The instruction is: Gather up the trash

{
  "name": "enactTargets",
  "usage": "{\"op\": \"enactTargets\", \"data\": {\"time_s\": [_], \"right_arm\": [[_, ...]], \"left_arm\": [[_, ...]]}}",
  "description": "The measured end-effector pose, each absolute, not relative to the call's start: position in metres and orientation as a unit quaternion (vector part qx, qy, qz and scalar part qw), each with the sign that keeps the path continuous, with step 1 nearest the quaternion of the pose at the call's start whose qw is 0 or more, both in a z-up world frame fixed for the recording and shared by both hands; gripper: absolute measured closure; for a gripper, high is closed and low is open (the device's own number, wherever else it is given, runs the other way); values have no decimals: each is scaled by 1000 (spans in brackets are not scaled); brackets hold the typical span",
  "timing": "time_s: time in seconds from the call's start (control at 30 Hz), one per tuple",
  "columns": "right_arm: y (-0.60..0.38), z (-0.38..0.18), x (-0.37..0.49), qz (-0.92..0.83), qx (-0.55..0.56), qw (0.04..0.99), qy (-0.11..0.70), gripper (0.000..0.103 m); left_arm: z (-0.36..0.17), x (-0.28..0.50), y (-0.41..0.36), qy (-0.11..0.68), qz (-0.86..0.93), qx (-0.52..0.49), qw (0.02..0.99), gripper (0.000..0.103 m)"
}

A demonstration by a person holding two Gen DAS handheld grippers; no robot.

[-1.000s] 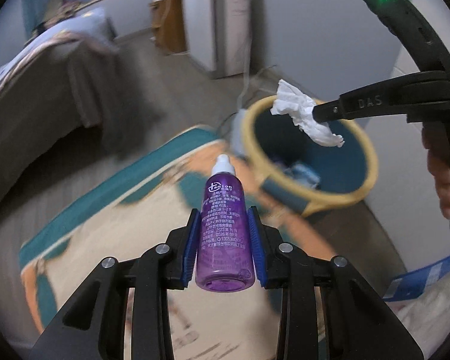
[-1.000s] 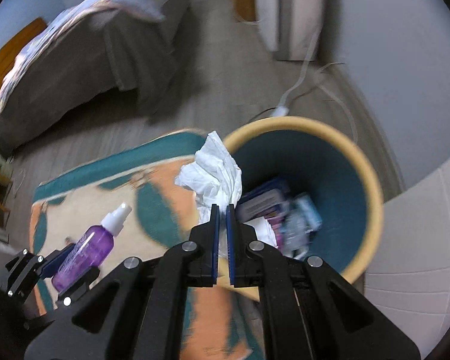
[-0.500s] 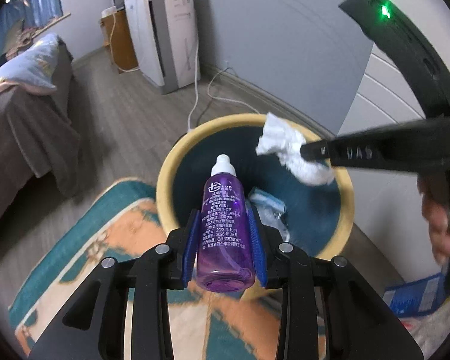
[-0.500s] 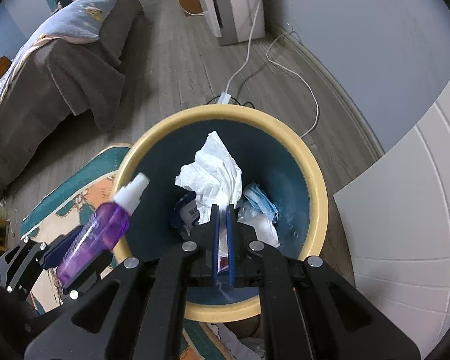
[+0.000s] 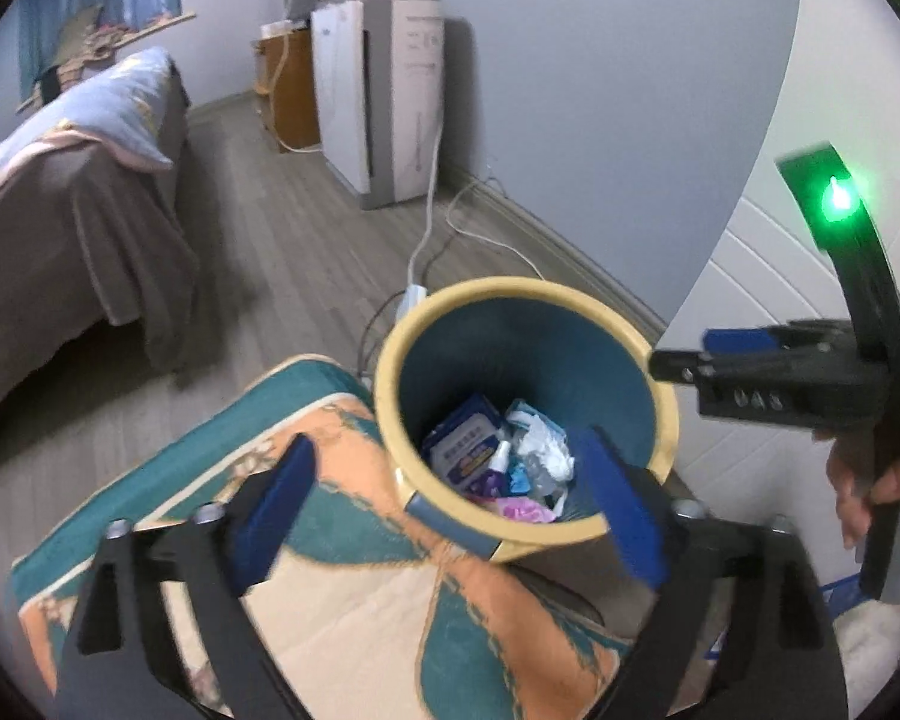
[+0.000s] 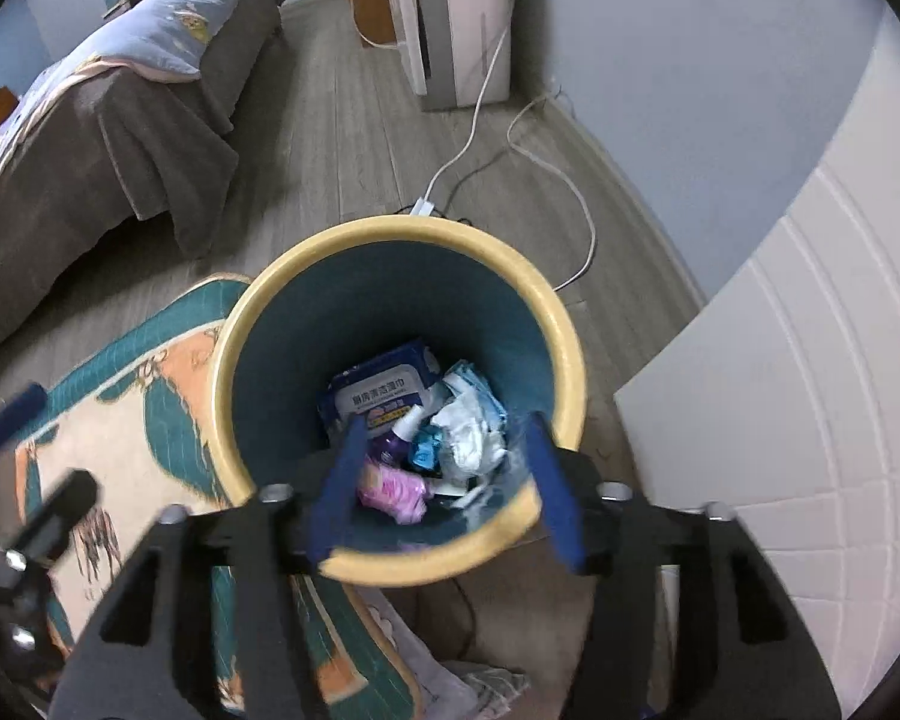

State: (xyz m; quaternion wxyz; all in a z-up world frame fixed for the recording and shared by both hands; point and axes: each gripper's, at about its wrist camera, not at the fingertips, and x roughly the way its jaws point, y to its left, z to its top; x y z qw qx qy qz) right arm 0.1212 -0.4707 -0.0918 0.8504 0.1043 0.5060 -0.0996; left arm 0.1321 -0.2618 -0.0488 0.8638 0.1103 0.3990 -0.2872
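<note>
With the left gripper [image 5: 444, 510] at seven o'clock of the bin [image 6: 561, 330] and the right gripper [image 6: 444, 474] at six, both are opening empty, the purple bottle [image 6: 390, 441] and tissue [image 6: 468, 429] lie inside, so withdrawal is best made straight upward.

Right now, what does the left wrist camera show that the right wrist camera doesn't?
Only the left wrist view shows the person's hand holding the right gripper from the side, and its green light.

Only the right wrist view shows the pink bag clearly, and the left gripper at the frame's left edge.

Both show the yellow-rimmed bin, the purple spray bottle, the crumpled tissue and the rug. Both grippers' jaws are opening, empty.
</note>
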Motion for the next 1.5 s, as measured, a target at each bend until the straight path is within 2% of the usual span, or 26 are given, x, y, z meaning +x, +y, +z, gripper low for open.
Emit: {"op": "enactTargets", "data": {"time_s": [0.2,0.47,0.83,1.5], "right_arm": [[-460,-70,89,-108,91,868,476,19],[-452,-48,53,-109,91,886,442,7],[-445,-31,29,-126,79,903,404,6],[-426,-26,30,-134,39,905,402,6]], "left_arm": [[-18,101,-247,372,-270,129,879,5],[-4,71,-238,372,-261,134,881,5],[1,63,-222,347,-235,132,898,5],[9,67,-201,347,-232,112,902,5]]}}
